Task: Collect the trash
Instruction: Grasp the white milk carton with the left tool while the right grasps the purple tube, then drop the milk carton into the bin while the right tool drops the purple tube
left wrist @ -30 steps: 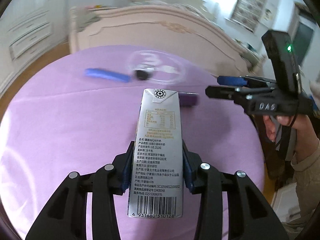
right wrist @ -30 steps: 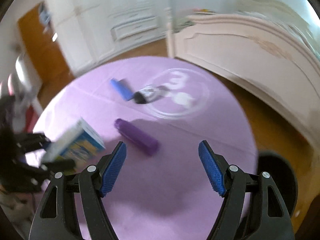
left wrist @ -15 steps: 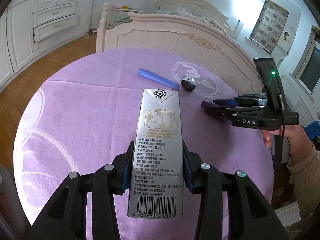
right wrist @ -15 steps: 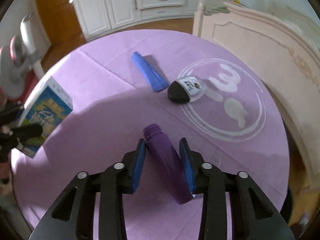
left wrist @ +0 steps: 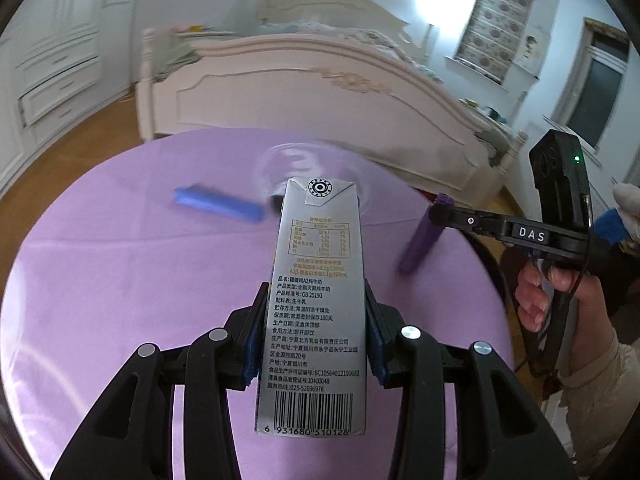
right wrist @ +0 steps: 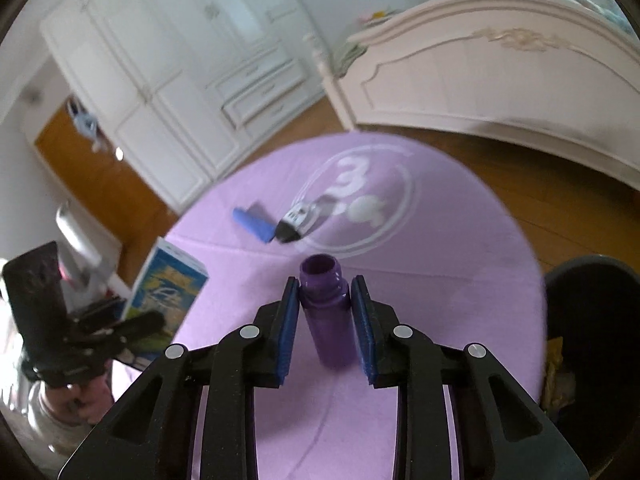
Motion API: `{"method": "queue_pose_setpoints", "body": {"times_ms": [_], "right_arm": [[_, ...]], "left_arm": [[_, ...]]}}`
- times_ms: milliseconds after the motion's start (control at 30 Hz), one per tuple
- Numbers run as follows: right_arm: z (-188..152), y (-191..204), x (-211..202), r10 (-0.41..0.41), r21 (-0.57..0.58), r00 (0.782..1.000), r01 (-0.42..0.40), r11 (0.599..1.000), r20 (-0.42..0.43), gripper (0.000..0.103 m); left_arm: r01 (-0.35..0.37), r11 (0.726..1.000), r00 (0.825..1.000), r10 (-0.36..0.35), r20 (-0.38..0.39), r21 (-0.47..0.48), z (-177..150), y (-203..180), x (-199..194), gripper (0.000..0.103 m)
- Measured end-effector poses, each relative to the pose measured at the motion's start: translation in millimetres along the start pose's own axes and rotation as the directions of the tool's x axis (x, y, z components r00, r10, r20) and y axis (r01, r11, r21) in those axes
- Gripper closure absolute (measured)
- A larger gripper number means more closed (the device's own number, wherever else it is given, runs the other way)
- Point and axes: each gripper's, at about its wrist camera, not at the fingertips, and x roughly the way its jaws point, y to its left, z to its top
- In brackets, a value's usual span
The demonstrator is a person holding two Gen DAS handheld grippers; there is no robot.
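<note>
A silver milk carton stands between the pads of my left gripper, which is shut on it above the purple round table. My right gripper holds a purple bottle by its neck, open mouth facing away, and its jaws are still closing on it. In the left wrist view that bottle hangs tilted from the right gripper over the table's right side. A blue tube and a clear wrapper with a black end lie on the table near the white printed circle.
A dark bin stands on the floor beside the table's right edge. A pale bed footboard lies beyond the table, and white cabinets line the wall. A hand holds the right gripper.
The right gripper closed from wide open onto the purple bottle and lifted it off the table, rolling as it rose. The left gripper kept hold of the carton and rose a little.
</note>
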Motion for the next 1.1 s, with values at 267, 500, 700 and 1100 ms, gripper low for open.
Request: {"method": "queue_pose_setpoints", "body": {"times_ms": [267,500,700,1100], "right_arm": [[-2,-47,-70,-0.065,0.11,0.984,0.047,0.993,0.168,0.076],[-7,-100,-117,-0.198,0.212,0.952,0.15,0.966,0.231,0.076],[-24,-147,-127,-0.265,0.299,0.938,0.193,0.934,0.223,0.076],[-57,-195,-125,-0.304,0.399,0.931,0.205,0.894,0.202,0.076]], "left_arm": [[0.105,0.989,0.994,-0.105,-0.007,0.1,36,-61,36,0.061],[0.226,0.963,0.974,-0.221,-0.05,0.15,58,-119,77,0.061],[0.297,0.939,0.953,-0.279,-0.122,0.172,65,-159,117,0.061],[0.339,0.912,0.932,-0.294,-0.211,0.229,59,-212,164,0.061]]}}
